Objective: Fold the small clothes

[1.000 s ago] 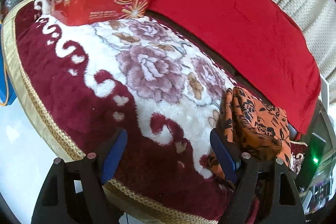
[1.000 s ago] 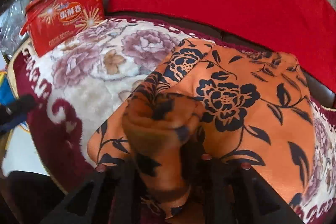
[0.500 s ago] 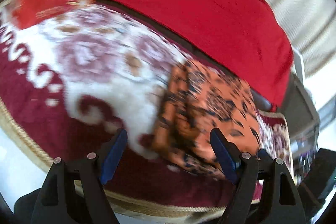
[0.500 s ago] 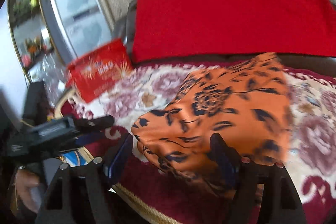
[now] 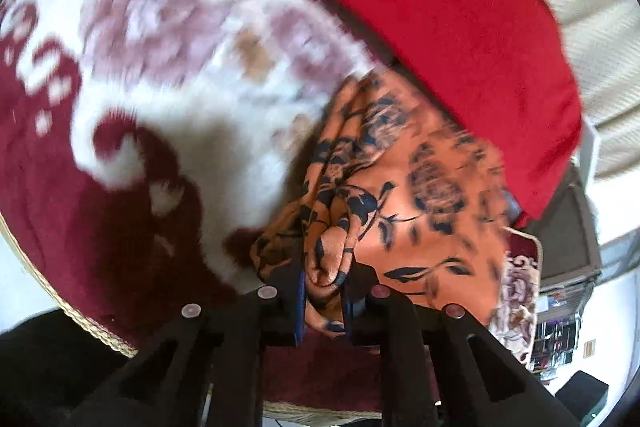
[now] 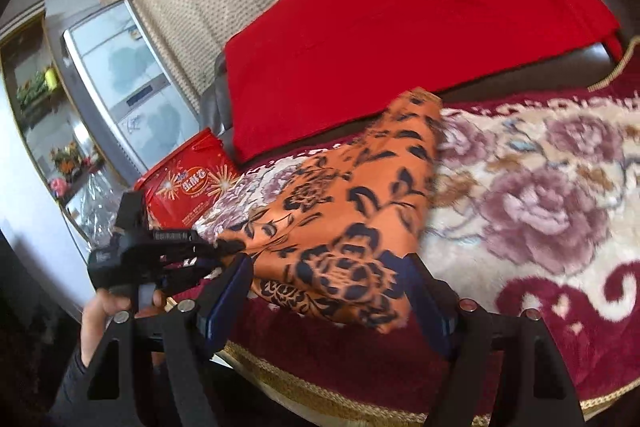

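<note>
- Left gripper (image 5: 323, 287): the jaws are closing, with a bunched fold of the orange floral garment (image 5: 400, 195) between them; the pads already press on the cloth at its near corner.
- Probable reason for this hold: pinching a gathered corner gives one control point, so a layer can be lifted or carried over in the next fold. This is a judgement, not an observation.
- Relative to the left gripper, the garment begins between the fingers and spreads ahead and to the right, toward the red cover (image 5: 420, 11) draped behind it.
- Right gripper (image 6: 332, 291): jaws stand wide apart and hold nothing. The garment's near edge lies just ahead of and between the blue pads (image 6: 230, 287), but no pad presses on it.
- The garment rests on the floral plush blanket (image 6: 540, 195), already doubled into a compact shape; the soft pile likely keeps it from sliding while one corner is pulled.
- In the right wrist view, the left gripper (image 6: 224, 247) enters from the left of the right gripper, held by the person's hand (image 6: 104, 315).
- A red printed box (image 6: 184, 191) stands ahead and to the left of the right gripper, beyond the garment.
</note>
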A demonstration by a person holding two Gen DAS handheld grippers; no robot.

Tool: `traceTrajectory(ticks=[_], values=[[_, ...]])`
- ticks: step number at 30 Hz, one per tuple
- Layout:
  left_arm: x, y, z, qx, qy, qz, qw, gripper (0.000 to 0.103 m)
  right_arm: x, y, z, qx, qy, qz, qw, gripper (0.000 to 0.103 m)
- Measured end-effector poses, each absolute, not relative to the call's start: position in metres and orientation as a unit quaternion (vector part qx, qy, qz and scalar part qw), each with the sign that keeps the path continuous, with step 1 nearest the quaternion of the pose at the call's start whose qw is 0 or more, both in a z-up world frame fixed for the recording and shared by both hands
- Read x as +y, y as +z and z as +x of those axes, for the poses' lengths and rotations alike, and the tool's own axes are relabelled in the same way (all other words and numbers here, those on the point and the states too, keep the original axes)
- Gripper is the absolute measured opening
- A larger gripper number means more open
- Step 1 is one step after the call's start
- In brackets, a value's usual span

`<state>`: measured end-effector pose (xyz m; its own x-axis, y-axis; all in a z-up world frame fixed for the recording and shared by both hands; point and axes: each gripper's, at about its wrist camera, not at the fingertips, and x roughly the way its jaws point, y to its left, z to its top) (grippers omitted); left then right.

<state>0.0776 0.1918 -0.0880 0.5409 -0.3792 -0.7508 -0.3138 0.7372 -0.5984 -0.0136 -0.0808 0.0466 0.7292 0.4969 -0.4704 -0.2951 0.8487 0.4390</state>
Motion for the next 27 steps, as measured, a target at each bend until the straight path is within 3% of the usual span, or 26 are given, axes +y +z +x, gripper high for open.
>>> traceTrajectory(ticks=[8,15,22,24,27], values=[[0.196,-0.102,0.080,0.489,-0.017,-0.357,0.796,0.022,-0.117,0.018,0.012,0.349,0.240,0.282,0.861,0.083],[0.200,-0.101,0.076,0.492,-0.012,-0.330,0.806,0.039,-0.128,-0.001,0.064,0.395,0.270,0.373,0.795,0.085],[0.208,-0.072,0.058,0.472,-0.019,-0.302,0.828,0.041,-0.119,-0.010,0.116,0.437,0.268,0.390,0.766,0.085],[0.212,-0.058,0.056,0.456,-0.027,-0.297,0.839,0.058,-0.116,-0.011,0.120,0.440,0.272,0.384,0.765,0.085],[0.210,-0.046,0.070,0.442,-0.051,-0.290,0.847,0.062,-0.115,-0.015,0.123,0.445,0.269,0.385,0.762,0.085]])
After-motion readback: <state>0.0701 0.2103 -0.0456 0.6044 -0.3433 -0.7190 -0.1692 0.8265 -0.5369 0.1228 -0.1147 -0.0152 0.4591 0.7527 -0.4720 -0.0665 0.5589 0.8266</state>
